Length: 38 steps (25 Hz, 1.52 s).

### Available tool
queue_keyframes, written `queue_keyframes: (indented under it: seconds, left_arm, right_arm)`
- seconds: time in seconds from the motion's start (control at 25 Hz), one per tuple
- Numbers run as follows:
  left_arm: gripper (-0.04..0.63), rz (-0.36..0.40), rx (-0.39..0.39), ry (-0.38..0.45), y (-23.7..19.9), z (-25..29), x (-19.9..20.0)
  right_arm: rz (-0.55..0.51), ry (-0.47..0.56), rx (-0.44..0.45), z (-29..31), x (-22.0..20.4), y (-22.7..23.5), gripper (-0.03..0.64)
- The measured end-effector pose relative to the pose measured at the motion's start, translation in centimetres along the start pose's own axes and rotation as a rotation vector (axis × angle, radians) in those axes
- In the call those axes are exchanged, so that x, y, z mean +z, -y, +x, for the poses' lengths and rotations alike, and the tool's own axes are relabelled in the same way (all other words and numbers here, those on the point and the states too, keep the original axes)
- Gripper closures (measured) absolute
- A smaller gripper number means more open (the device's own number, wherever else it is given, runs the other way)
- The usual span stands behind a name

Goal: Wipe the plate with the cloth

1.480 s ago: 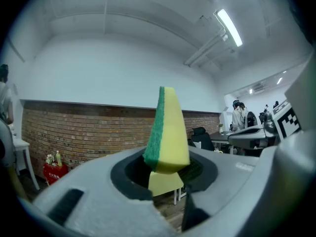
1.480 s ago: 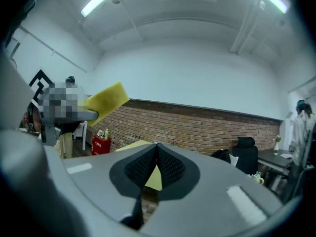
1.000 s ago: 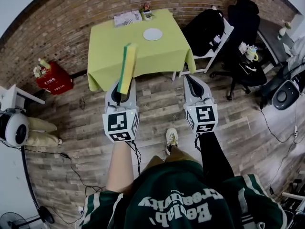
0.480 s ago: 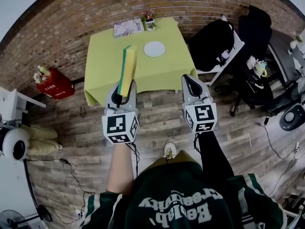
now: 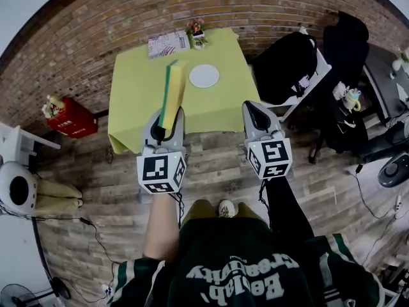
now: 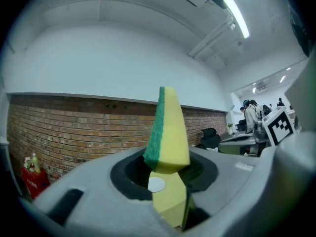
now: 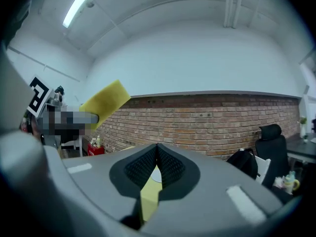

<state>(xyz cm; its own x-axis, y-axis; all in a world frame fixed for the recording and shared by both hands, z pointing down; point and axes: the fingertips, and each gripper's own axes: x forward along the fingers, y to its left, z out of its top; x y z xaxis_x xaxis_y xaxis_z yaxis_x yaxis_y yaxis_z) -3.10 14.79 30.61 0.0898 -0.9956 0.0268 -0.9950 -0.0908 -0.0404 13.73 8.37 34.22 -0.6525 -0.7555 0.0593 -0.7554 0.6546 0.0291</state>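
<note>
Left gripper (image 6: 167,176) fingers clamp a yellow-green sponge (image 6: 167,132) that juts past their tips. Right gripper (image 7: 157,154) fingers are pressed together on nothing, plain only in its own view. The head view places the white plate (image 5: 204,76) on the green worktop (image 5: 137,101), at 1 o'clock from the sponge, well apart.

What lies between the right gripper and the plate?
In the head view, only bare yellow-green tablecloth lies between the right gripper and the white plate; nothing stands there.
</note>
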Motion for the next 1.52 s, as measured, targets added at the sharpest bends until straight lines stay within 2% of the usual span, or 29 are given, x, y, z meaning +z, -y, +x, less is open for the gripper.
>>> queue_keyframes:
  seconds: [0.16, 0.36, 0.72, 1.08, 1.28, 1.52]
  left_arm:
    - [0.465, -0.016, -0.036, -0.002, -0.6, 1.6, -0.1]
    - [0.466, 0.006, -0.063, 0.011, -2.3, 4.9, -0.7]
    - [0.466, -0.023, -0.136, -0.010, -7.7, 15.5, -1.9]
    - [0.466, -0.022, -0.184, -0.026, -12.9, 24.8, -2.2]
    - [0.465, -0.027, -0.232, -0.028, -14.4, 29.4, -2.5]
    - [0.465, -0.035, -0.292, -0.040, -14.3, 33.5, -3.6]
  right_arm:
    - [0.016, -0.010, 0.001, 1.7, -0.2, 0.4, 0.603]
    - [0.013, -0.027, 0.002, 5.5, -0.9, 1.1, 0.603]
    - [0.004, -0.060, -0.031, 16.3, -1.1, 3.8, 0.603]
    - [-0.005, -0.085, -0.070, 26.0, -0.7, 6.2, 0.603]
    - [-0.001, -0.091, -0.120, 29.5, -0.6, 7.9, 0.603]
    - [0.004, -0.112, -0.185, 31.3, -1.4, 10.6, 0.603]
